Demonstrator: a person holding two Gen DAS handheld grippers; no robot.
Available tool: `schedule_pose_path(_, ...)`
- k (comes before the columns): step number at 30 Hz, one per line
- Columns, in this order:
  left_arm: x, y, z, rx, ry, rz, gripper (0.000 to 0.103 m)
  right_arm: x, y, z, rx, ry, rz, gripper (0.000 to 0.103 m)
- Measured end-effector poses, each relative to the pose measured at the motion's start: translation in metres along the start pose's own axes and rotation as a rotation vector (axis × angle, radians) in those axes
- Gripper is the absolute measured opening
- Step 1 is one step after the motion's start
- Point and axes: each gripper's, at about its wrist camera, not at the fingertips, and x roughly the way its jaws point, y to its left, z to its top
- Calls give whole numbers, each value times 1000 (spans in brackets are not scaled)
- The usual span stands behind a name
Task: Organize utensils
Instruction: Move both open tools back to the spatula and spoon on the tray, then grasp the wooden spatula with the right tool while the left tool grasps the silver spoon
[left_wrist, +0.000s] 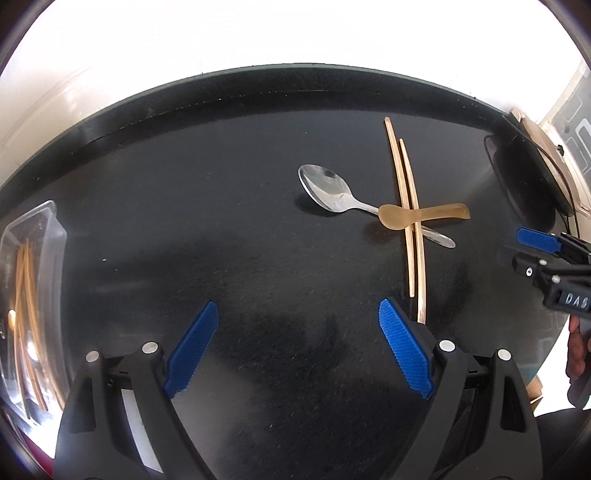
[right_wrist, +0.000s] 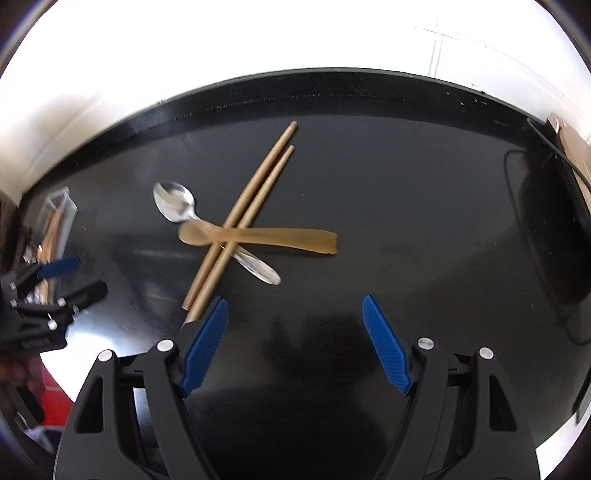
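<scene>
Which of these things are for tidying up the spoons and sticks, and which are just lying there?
For the job: metal spoon, tan spoon, two chopsticks, clear box already holding some sticks.

Just lying about: black mat and cable at the table's right end.

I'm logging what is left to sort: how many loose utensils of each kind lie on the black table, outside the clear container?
Metal spoon: 1
Tan plastic spoon: 1
Wooden chopsticks: 2
Total: 4 loose utensils, all crossing in one pile on the black table.
</scene>
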Motion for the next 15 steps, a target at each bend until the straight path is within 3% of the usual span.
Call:
schedule_pose_path(10,47,6,28,-51,31,-33,87,42,2,8,-285,34,-43,73)
schedule_pose_path(15,67,7,46,-38,36,-56,87,61,-5,19,-375,54,-22,73)
